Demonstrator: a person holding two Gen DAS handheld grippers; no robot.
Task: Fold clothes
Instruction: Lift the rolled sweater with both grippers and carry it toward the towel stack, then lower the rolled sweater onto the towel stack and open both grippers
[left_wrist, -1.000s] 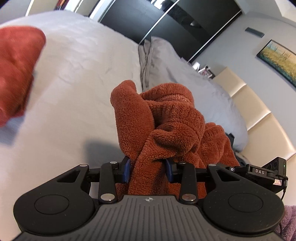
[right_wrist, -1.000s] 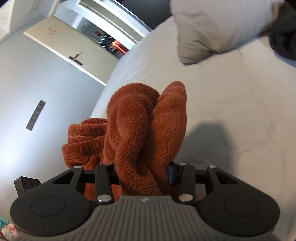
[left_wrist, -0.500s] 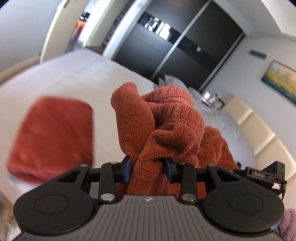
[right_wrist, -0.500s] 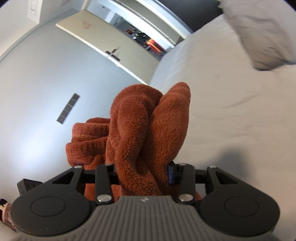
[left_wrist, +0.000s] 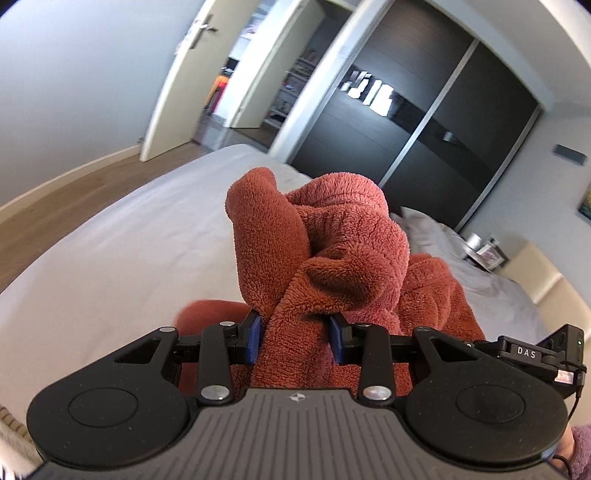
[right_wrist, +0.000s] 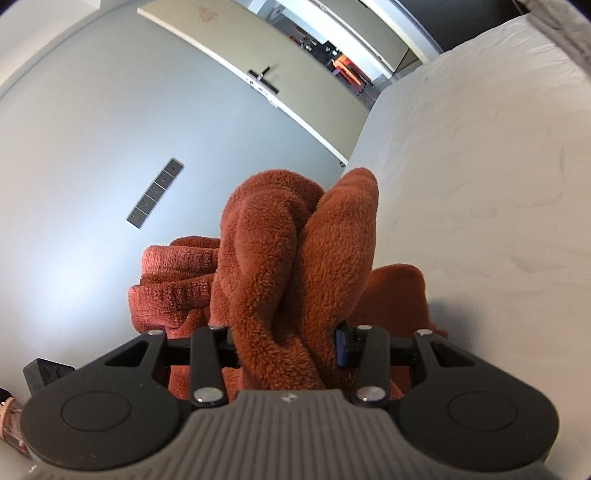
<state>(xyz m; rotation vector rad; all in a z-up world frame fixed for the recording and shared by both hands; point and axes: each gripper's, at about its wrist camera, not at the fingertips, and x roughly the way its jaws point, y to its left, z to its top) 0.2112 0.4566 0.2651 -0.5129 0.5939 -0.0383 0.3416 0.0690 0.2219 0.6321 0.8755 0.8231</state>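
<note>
Two hand-held grippers are at work, and each is clamped on its own bunch of one rust-red fleece garment (left_wrist: 332, 254). The left hand-held gripper (left_wrist: 295, 341) pinches a thick fold between its blue pads (left_wrist: 254, 339), and the fleece rises in a rumpled peak above the jaws; the right hand-held gripper (right_wrist: 288, 345) squeezes a second gathered fold (right_wrist: 295, 254), which stands up in two rounded lobes. The garment hangs between the two, lifted above the one white bed (left_wrist: 122, 251), with a ribbed cuff or hem (right_wrist: 173, 280) showing to the left in the right wrist view. A second red piece (left_wrist: 207, 314), blurred, lies on the bed just beyond the left jaw; what it is cannot be told. One grey pillow (left_wrist: 443, 240) lies at the far side, one dark wardrobe (left_wrist: 424, 129) with sliding doors stands behind, and one door (left_wrist: 173, 85) stands open. A second ago both cameras looked down at the sheet and pillow; now they have tipped up to show the wall, the doorway and the floor, while the grip on the fleece is unchanged. The flat red piece, then at the upper left of the left wrist view, now sits low, almost hidden by the gripper.
</note>
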